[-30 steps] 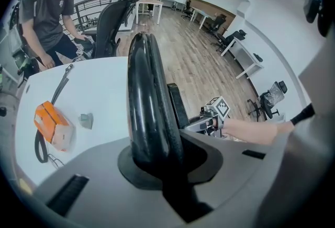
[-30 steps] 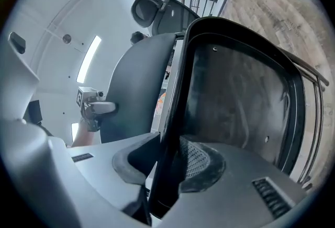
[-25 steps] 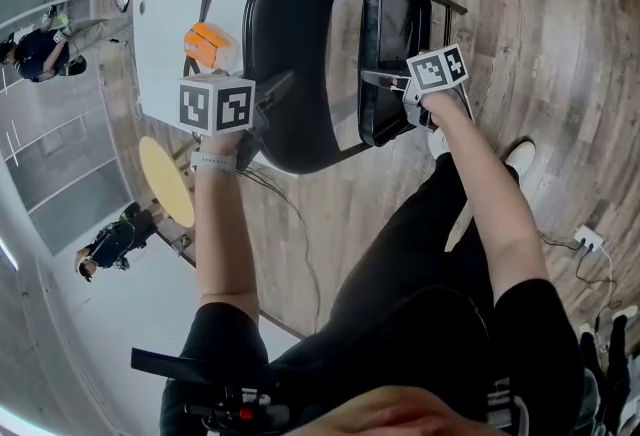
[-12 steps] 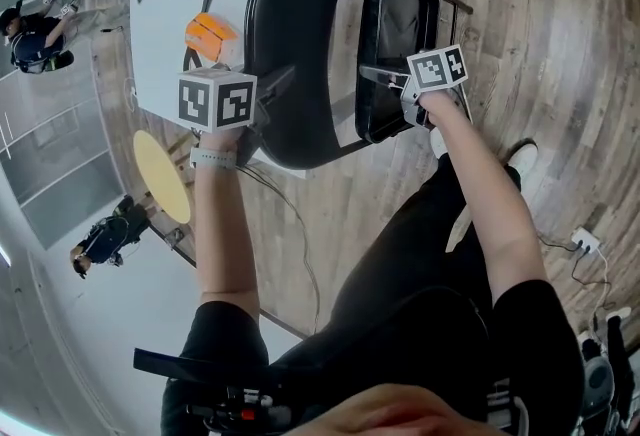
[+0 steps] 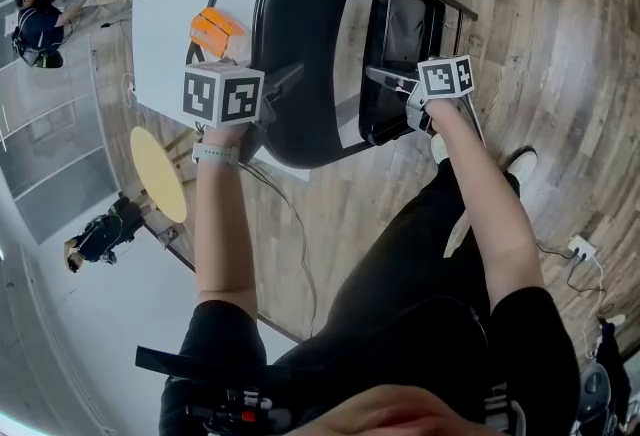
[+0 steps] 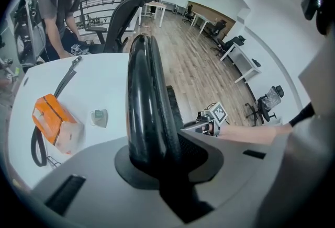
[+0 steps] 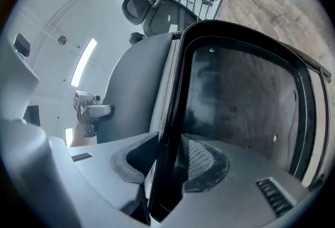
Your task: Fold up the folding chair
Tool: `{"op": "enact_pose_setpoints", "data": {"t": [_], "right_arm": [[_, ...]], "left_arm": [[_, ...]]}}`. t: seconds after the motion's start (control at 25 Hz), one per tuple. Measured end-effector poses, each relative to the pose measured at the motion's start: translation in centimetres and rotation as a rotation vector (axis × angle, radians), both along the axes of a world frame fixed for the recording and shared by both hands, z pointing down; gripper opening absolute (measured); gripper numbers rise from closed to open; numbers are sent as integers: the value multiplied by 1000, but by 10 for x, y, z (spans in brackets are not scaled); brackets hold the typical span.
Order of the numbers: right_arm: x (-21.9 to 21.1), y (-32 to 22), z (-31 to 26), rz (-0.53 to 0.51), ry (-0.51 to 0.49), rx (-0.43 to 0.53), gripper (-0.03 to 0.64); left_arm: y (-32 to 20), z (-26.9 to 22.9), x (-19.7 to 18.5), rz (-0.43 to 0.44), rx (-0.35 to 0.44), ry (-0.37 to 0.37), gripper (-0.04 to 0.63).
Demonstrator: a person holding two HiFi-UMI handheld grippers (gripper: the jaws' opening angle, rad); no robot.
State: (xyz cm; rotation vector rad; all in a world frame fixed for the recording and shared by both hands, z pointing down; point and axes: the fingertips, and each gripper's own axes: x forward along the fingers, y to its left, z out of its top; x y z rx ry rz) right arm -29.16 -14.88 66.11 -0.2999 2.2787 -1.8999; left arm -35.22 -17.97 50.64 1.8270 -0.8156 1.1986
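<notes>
Jaws of the left gripper clamp the chair's backrest rim; the right gripper's jaws, just eased wider, grip its seat edge. The chair stands beside the table.

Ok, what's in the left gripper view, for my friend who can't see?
The left hand-held gripper clamps the rounded top edge of a black folding chair. Beyond it, a white table carries an orange bag.

A white table on wooden floor bears an orange pouch.
</notes>
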Motion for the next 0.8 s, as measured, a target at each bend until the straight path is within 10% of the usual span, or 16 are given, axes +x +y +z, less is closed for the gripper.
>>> {"op": "enact_pose_setpoints", "data": {"t": [0.44,0.68,0.8], "right_arm": [[11,-2,13,27,138,83,240],[61,-18,1,138,331,279,268],[98,-20,-43,210,377,448,268]], "left_arm": [[-23,-42,-19,-108,239,42,181],[-30,-137,-35,-187,714,65,181],[-5,-165,-22,-220,813,150,181]]}}
